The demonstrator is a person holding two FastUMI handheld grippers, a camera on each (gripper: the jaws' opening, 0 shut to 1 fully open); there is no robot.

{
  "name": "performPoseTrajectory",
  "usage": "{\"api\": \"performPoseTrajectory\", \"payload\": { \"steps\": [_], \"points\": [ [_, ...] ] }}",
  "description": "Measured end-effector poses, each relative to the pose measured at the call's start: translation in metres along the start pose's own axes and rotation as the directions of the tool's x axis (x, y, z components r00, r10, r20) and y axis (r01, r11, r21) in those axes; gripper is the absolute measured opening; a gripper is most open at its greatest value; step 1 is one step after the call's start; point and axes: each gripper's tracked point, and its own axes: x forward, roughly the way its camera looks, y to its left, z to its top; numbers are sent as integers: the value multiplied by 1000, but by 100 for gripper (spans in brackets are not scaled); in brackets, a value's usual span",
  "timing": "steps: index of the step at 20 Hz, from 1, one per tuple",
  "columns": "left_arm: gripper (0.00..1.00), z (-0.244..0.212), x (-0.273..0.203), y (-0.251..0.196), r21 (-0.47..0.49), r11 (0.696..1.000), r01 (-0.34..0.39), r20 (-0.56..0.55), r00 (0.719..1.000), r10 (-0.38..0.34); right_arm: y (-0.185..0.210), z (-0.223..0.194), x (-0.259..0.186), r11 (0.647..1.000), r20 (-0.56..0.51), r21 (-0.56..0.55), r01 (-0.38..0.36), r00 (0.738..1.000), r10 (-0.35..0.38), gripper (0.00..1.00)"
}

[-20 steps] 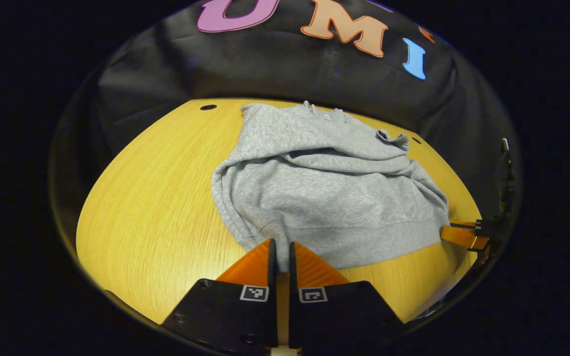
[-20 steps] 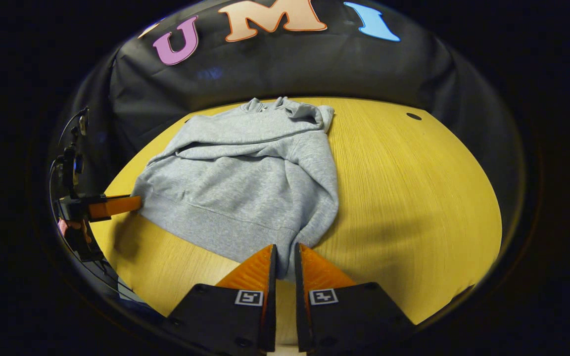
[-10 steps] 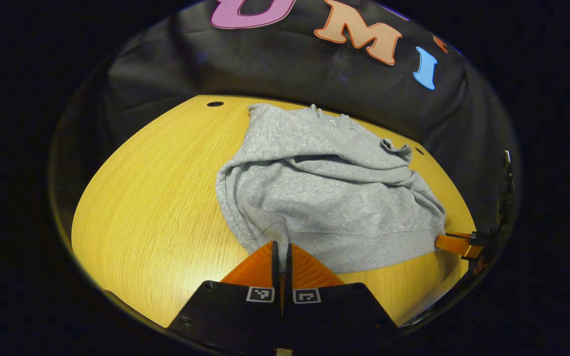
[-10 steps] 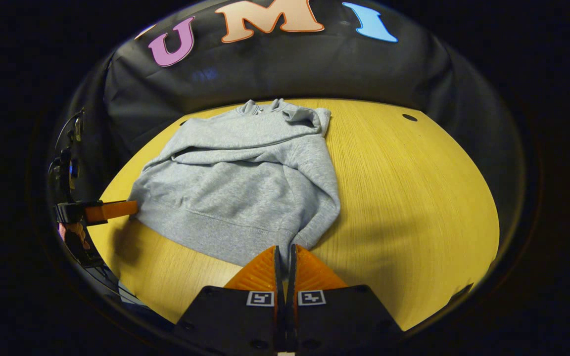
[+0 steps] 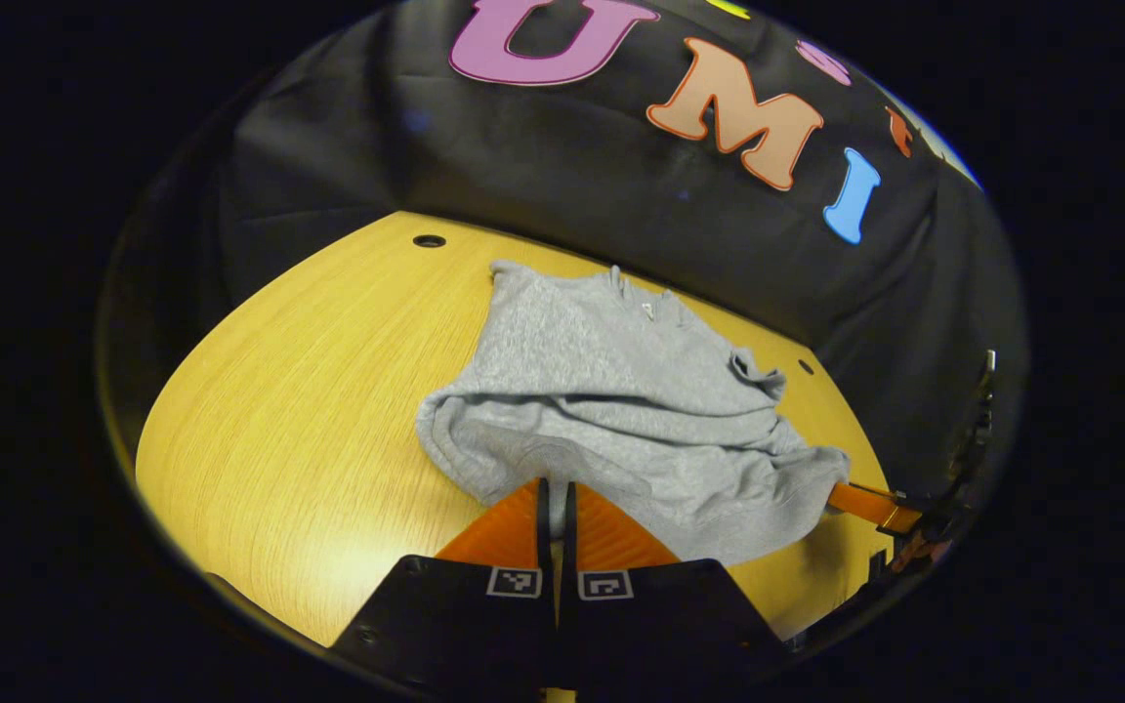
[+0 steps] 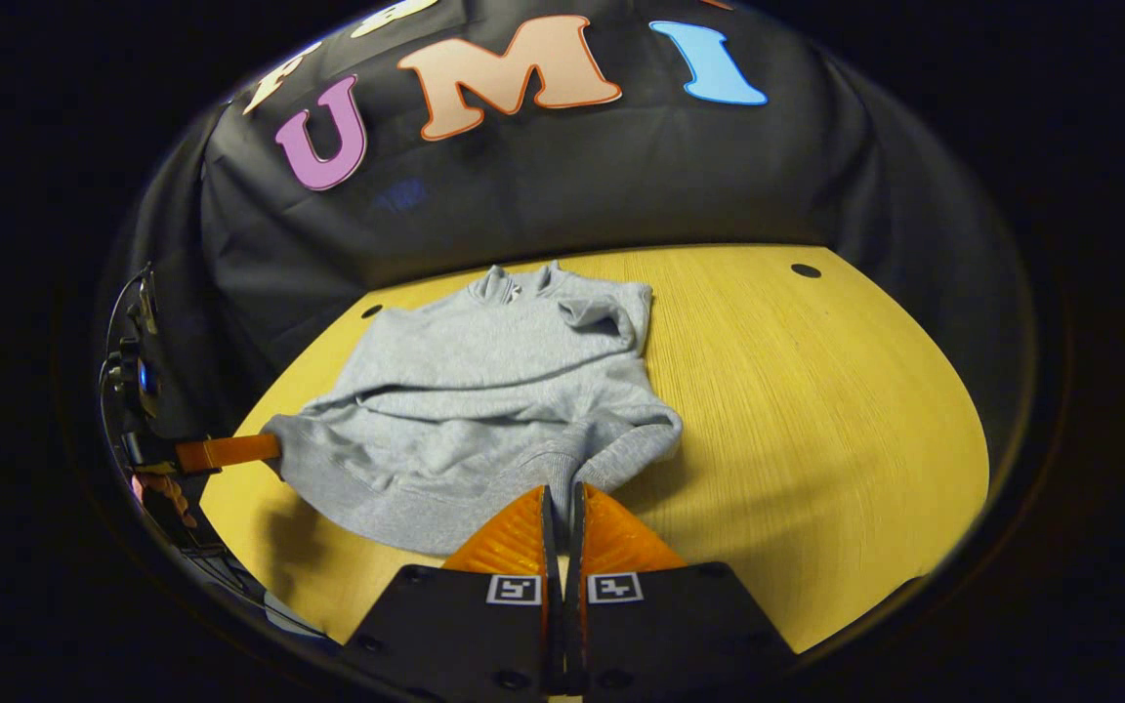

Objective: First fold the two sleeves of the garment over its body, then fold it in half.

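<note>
A grey sweatshirt (image 5: 611,391) lies on the yellow wooden table (image 5: 289,391), both sleeves folded over its body, collar toward the far wall. My left gripper (image 5: 555,485) is shut on the hem's left corner, which is raised off the table. My right gripper (image 6: 561,490) is shut on the hem's right corner, also lifted, so the lower hem (image 6: 377,498) hangs in a curve between the two. The right gripper (image 5: 865,503) shows at the right edge of the left gripper view. In the right gripper view the left gripper (image 6: 230,451) is at the left edge with a hand behind it.
Bare table (image 6: 816,410) spreads wide to the right of the sweatshirt and to its left (image 5: 260,430). Small dark holes (image 5: 429,240) (image 6: 805,270) mark the table's far corners. The black cloth wall (image 6: 523,186) stands close behind the collar.
Both grippers closed on the hem corners and rose, lifting the hem off the table and carrying it toward the collar. The lower body of the sweatshirt has bunched up.
</note>
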Motion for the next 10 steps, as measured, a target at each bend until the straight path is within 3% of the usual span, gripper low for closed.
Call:
{"api": "performPoseTrajectory", "payload": {
  "steps": [10],
  "points": [
    [0,89,74,-23,45,998,47,126,991,-52,3,78,66,999,86,-32,5,996,-2,3]
  ]
}}
